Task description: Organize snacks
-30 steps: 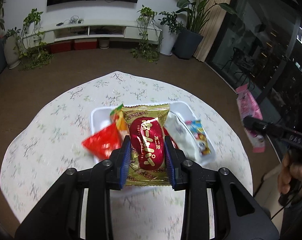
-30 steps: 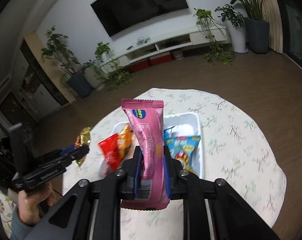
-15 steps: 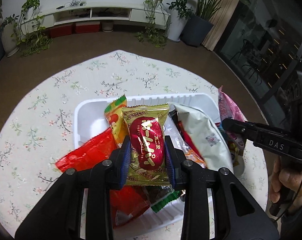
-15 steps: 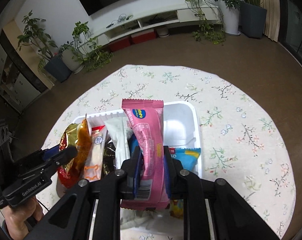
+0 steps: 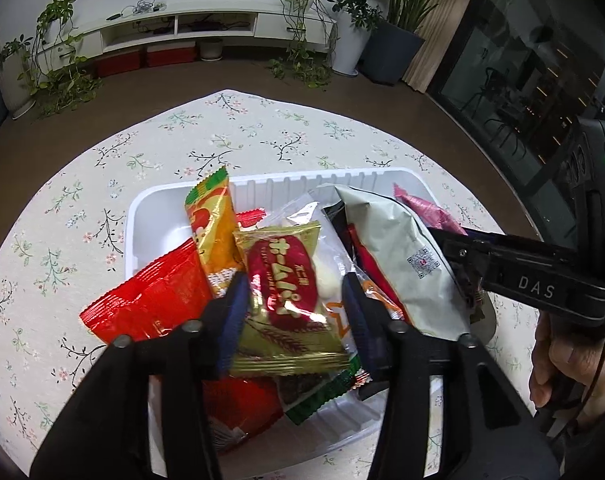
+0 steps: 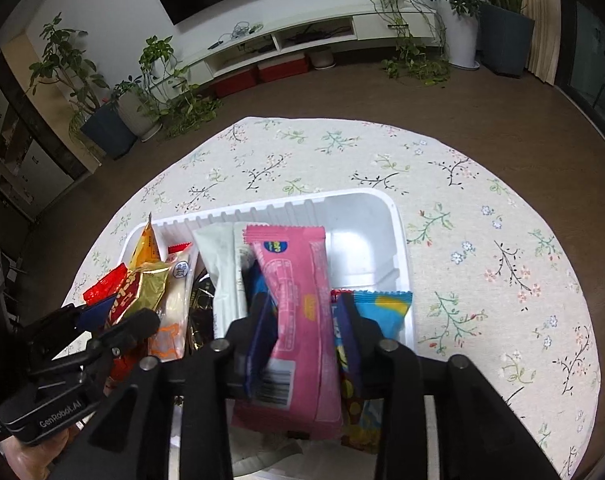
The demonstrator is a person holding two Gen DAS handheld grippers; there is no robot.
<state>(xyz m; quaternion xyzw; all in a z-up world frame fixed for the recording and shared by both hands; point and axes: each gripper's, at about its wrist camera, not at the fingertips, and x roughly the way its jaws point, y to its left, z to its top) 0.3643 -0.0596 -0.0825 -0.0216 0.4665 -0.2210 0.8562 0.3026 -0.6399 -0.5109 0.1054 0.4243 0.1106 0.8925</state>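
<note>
My left claw (image 5: pixel 294 300) is opening around the gold packet (image 5: pixel 286 288), my right claw (image 6: pixel 306 320) opening around the pink packet (image 6: pixel 298 300); both lie lengthwise, pointing far, over the white tray (image 6: pixel 366 216).

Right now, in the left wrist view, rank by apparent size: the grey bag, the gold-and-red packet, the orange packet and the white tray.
1. White tray, largest.
2. Grey bag.
3. Gold-and-red packet, though it lies nearest the camera, so second and third are uncertain.
4. Orange packet, partly covered.
</note>
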